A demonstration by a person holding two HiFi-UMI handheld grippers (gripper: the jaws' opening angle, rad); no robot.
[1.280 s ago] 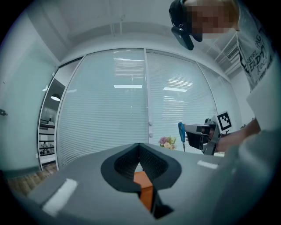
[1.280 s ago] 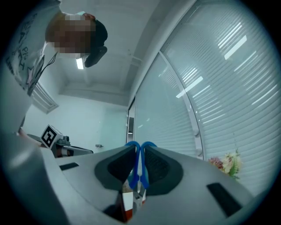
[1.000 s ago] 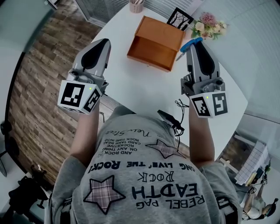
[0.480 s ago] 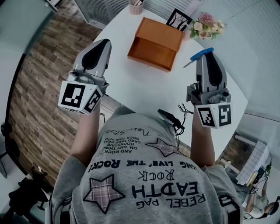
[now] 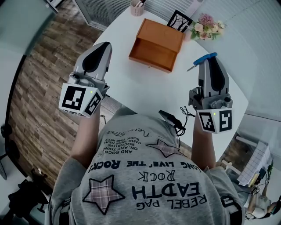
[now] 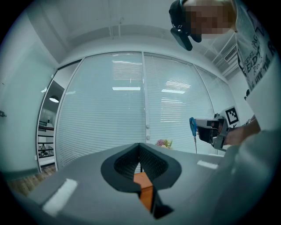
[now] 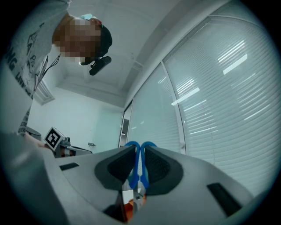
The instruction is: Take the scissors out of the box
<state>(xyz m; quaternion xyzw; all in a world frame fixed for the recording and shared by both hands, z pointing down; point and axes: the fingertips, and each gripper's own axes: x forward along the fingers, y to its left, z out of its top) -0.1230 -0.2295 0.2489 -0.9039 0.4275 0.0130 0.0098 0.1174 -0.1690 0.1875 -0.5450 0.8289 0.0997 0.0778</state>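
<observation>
The right gripper [image 5: 209,65] has its jaws closed on the scissors [image 5: 201,59], gripping them by the blue handle loops. In the right gripper view the two loops [image 7: 139,166] sit squeezed between the dark pads, so the jaws stand only as far apart as the handles are thick. The closed blades stick out past the jaw tips on the side toward the box; from the left gripper view the scissors [image 6: 192,128] hang blade-down off the front of the right gripper [image 6: 211,131]. They are up in the air over the white surface [image 5: 145,90], clear of the box and touching nothing but the jaws. The orange wooden box [image 5: 158,41] sits on the surface ahead of the right jaws and off to their left, with its open side turned toward the person. What is inside it cannot be made out. The left gripper [image 5: 100,49] is held out near the surface's left edge, with the box ahead of its jaws and to their right. Its jaws are brought together with nothing between them, the pads meeting at the tips in the left gripper view [image 6: 140,163]. Beyond the right jaws, past the box's far right corner, are a bunch of flowers [image 5: 206,24] and a black picture frame [image 5: 180,19]. A cup of pens [image 5: 137,5] stands at the far edge.
</observation>
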